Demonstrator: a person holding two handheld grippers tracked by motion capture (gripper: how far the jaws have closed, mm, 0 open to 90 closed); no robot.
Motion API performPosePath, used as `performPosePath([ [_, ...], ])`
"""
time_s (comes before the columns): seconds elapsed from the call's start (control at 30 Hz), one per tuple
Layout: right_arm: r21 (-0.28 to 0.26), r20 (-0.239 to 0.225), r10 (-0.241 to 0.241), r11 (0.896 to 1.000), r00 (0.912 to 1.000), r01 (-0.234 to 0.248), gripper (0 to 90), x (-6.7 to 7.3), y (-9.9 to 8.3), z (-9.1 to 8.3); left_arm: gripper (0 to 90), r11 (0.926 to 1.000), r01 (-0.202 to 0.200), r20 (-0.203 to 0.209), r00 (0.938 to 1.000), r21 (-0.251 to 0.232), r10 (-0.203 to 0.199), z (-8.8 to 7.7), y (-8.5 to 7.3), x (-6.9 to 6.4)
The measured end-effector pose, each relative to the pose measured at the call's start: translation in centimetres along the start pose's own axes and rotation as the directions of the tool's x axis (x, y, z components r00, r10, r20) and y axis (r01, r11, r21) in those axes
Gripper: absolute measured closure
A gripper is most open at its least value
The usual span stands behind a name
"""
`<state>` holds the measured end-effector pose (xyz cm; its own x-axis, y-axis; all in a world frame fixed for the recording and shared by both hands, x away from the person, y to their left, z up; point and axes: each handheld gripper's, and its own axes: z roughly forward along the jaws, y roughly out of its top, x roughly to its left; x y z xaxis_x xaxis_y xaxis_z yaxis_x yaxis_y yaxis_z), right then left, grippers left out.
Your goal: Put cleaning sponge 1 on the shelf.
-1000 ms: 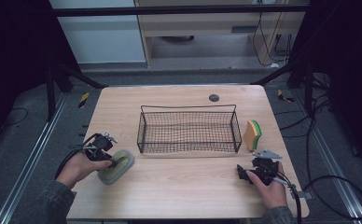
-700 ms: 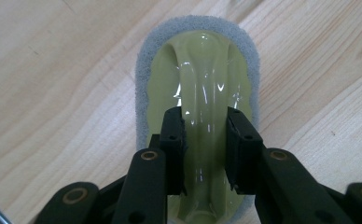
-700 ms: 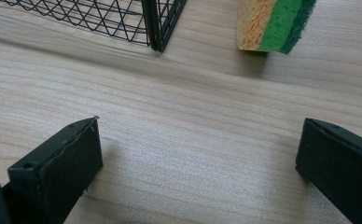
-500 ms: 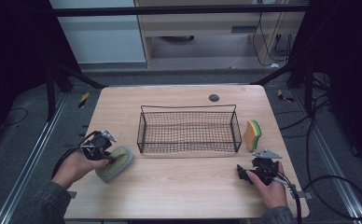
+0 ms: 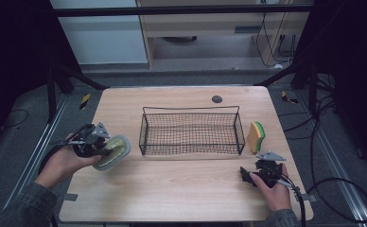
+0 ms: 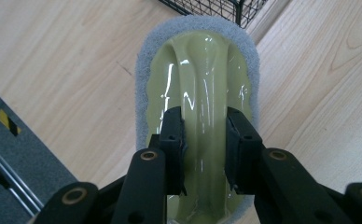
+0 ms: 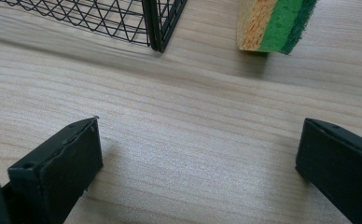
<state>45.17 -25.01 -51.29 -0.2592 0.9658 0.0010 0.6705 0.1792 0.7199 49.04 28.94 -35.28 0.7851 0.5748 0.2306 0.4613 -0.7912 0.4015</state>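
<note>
My left gripper (image 5: 107,150) (image 6: 205,135) is shut on the raised ridge of a pale green scrubber (image 5: 113,151) (image 6: 202,84) with a grey pad around its rim. The scrubber hangs tilted above the table at the left, just left of the black wire basket (image 5: 191,130). A yellow-and-green sponge (image 5: 256,137) (image 7: 274,25) stands on edge to the right of the basket. My right gripper (image 5: 248,175) (image 7: 198,158) rests low on the table near the front right, its jaws wide open with only bare wood between them.
The wooden table (image 5: 181,189) has a small dark round disc (image 5: 217,99) behind the basket. A basket corner (image 7: 160,28) lies ahead and left of my right gripper. Cables trail from both grippers off the table edges.
My left gripper has closed on the scrubber and lifted it off the table, tilting it up toward the basket. The right hand has stayed still.
</note>
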Motion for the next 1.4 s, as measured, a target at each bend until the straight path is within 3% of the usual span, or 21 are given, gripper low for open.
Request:
performPosePath([
  [0.47,0.0,-0.003,0.0,1.0,1.0,0.0,0.7,0.0,0.0,0.0,70.8,0.9957,-0.089,-0.051,0.9949,-0.027,0.087,-1.8,2.7,0.6],
  [0.87,-0.002,-0.002,-0.005,1.0,1.0,0.005,0.6,0.0,0.0,0.0,70.8,0.9856,-0.163,-0.09,0.9832,-0.044,0.159,-2.1,4.4,0.7],
  [1.13,-0.005,0.0,-0.007,1.0,1.0,0.007,0.6,0.0,0.0,0.1,70.8,0.9802,-0.19,-0.108,0.9771,-0.055,0.183,-2.4,5.6,1.0],
  [1.4,-0.006,0.0,-0.005,1.0,1.0,0.005,0.6,0.0,0.0,0.1,70.8,0.968,-0.244,-0.116,0.9649,-0.06,0.236,-2.6,7.4,1.3],
])
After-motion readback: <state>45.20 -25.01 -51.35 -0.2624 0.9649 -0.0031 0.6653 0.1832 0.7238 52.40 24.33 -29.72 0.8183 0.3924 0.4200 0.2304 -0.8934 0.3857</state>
